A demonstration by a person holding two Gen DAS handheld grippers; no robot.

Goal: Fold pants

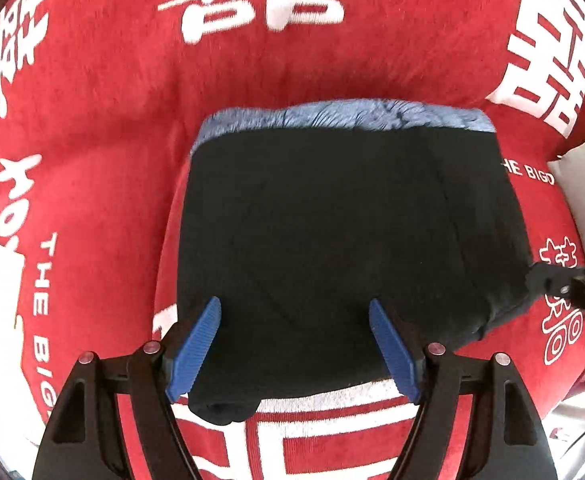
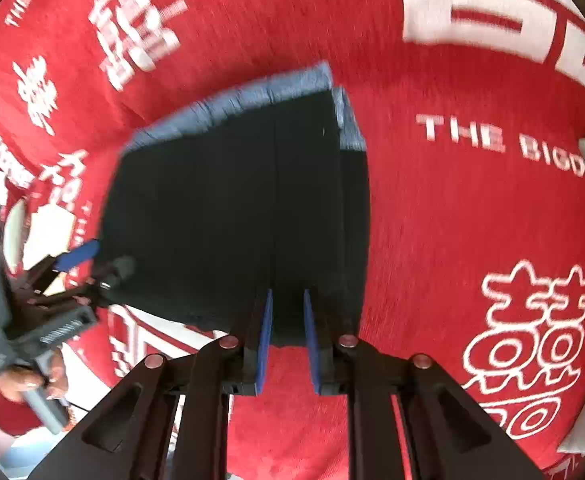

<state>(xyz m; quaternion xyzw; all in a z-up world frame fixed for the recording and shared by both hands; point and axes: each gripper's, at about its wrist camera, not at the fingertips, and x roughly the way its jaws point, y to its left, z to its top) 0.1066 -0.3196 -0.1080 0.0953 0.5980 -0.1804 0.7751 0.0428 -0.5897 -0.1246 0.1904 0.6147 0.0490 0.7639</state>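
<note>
Lying folded at centre frame: black pants [image 1: 332, 248], ribbed blue waistband | plush red blanket [image 1: 112, 120] | left gripper [image 1: 294, 314] spread | right gripper [image 2: 286, 300] narrowly parted, empty

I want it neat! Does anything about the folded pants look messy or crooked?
Mostly neat. The pants lie folded flat on the red blanket, but one small bit of dark cloth pokes out past the near edge by the open left gripper.
</note>
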